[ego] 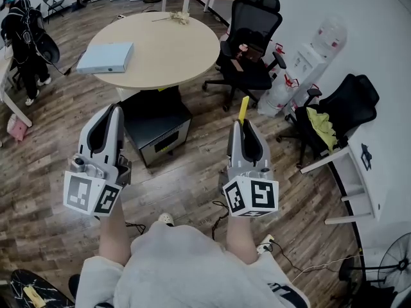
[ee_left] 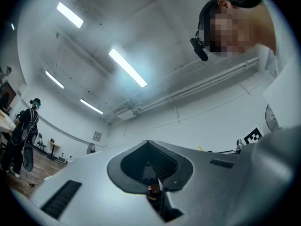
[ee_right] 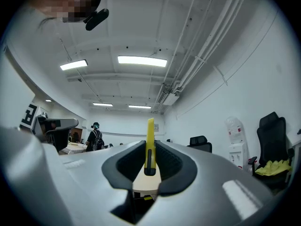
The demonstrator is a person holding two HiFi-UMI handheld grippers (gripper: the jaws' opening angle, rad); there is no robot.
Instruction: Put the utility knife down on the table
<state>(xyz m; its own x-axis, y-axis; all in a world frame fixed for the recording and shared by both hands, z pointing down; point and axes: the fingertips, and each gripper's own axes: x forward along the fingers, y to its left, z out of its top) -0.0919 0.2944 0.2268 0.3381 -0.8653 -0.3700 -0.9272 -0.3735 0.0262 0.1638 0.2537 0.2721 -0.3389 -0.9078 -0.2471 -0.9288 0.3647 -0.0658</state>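
Note:
The yellow utility knife (ego: pixel 243 108) stands upright between the jaws of my right gripper (ego: pixel 243 126), its end poking out past the tips. In the right gripper view the knife (ee_right: pixel 150 147) shows as a narrow yellow bar with a black slider, and the right gripper (ee_right: pixel 149 160) is shut on it. My left gripper (ego: pixel 113 110) is held level beside it, jaws together with nothing in them; its own view (ee_left: pixel 148 143) points up at the ceiling. Both hang above the wooden floor, short of the round beige table (ego: pixel 170 56).
A light blue binder (ego: pixel 106 58) lies on the round table's left part. A black cabinet (ego: pixel 157 126) stands on the floor below the table. Black office chairs (ego: pixel 252 43) (ego: pixel 340 111), a water dispenser (ego: pixel 302 63) and a white desk (ego: pixel 376 165) are at the right. A person (ego: pixel 26 37) stands far left.

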